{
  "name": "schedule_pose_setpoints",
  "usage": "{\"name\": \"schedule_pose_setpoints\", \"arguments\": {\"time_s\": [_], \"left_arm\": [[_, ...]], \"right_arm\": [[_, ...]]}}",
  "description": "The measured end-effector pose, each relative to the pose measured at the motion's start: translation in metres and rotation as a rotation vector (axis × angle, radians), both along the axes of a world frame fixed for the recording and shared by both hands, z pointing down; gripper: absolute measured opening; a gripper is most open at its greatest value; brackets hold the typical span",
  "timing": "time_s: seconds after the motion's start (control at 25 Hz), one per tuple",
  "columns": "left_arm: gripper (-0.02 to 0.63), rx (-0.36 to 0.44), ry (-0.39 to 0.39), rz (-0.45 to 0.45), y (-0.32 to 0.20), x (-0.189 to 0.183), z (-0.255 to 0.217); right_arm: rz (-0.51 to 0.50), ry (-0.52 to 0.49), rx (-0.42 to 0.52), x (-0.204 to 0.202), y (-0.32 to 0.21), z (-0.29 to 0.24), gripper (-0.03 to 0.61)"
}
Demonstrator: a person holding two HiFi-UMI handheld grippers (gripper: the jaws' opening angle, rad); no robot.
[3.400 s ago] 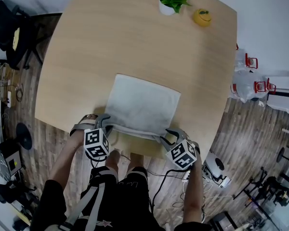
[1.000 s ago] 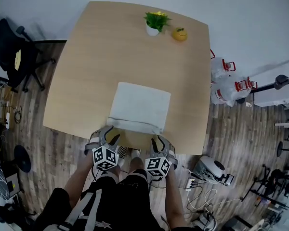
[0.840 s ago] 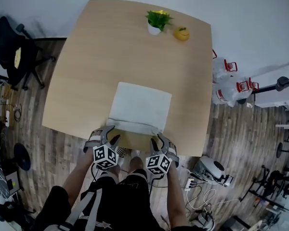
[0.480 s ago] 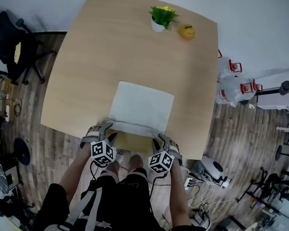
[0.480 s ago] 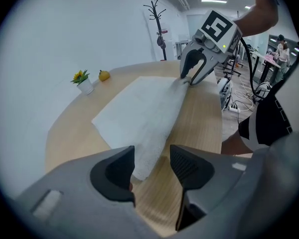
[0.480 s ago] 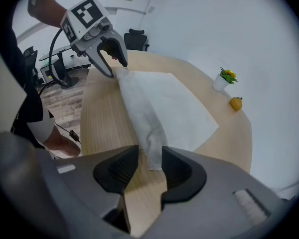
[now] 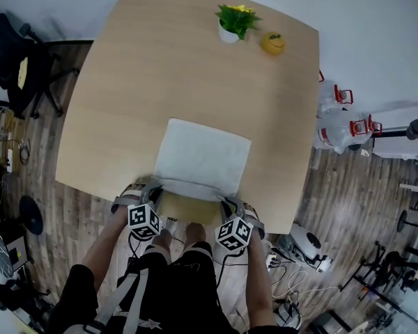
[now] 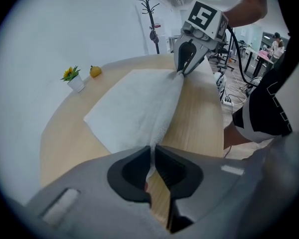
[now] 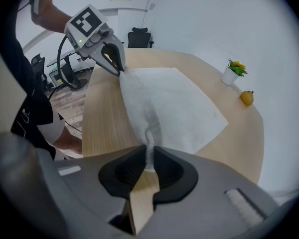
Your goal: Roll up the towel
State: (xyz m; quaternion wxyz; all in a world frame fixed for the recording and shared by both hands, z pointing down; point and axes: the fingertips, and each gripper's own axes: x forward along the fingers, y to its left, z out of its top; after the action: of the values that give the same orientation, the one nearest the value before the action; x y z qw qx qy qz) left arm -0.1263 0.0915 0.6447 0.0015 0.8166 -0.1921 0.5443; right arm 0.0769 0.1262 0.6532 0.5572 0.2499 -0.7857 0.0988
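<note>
White terry towel (image 7: 203, 157) flat on pale wood table (image 7: 160, 61), lower centre of head view, near edge already turned over into a narrow band close to the table's lower edge. At the band's lower-left corner, left gripper (image 7: 152, 186); at its lower-right corner, right gripper (image 7: 231, 203); both pointing steeply down. Change from a second ago: then hovering just below the towel with jaws spread wide, clear of the cloth; now lowered onto the corners, jaws closing and nearly together, a pinch of towel edge pressed between the pads in each gripper view. Cloth between the two grips drawn up into a taut ridge running from one gripper to the other. Rest of towel spread smooth toward upper frame. Potted plant (image 7: 235, 21) and small yellow fruit (image 7: 272, 43) at upper right of table, well apart from the work. Judgement: fresh hold taken, next turn of the roll ready to start; most of the towel not yet rolled, so task early. Likely need: even lift and forward tuck on both sides, else a skewed roll.
</note>
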Motion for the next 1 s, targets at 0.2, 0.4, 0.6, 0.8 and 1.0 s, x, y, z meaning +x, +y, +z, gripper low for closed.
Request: {"name": "schedule_pose_setpoints", "arguments": {"time_s": [0.2, 0.4, 0.6, 0.8, 1.0], "left_arm": [[0.032, -0.034, 0.010, 0.020, 0.006, 0.002, -0.002], [0.031, -0.130, 0.014, 0.099, 0.030, 0.000, -0.006], [0.031, -0.265, 0.021, 0.150, 0.056, -0.003, -0.006], [0.031, -0.397, 0.051, 0.165, 0.069, -0.005, -0.009], [0.028, -0.580, 0.083, 0.173, 0.078, -0.006, -0.010]], "right_arm": [[-0.005, -0.022, 0.009, 0.001, 0.007, -0.006, 0.046], [-0.054, -0.078, -0.096, -0.003, 0.036, -0.013, 0.044], [-0.062, -0.182, -0.252, -0.007, 0.063, -0.018, 0.043], [-0.007, -0.314, -0.410, -0.010, 0.074, -0.026, 0.043], [0.021, -0.427, -0.598, -0.011, 0.080, -0.031, 0.040]]}}
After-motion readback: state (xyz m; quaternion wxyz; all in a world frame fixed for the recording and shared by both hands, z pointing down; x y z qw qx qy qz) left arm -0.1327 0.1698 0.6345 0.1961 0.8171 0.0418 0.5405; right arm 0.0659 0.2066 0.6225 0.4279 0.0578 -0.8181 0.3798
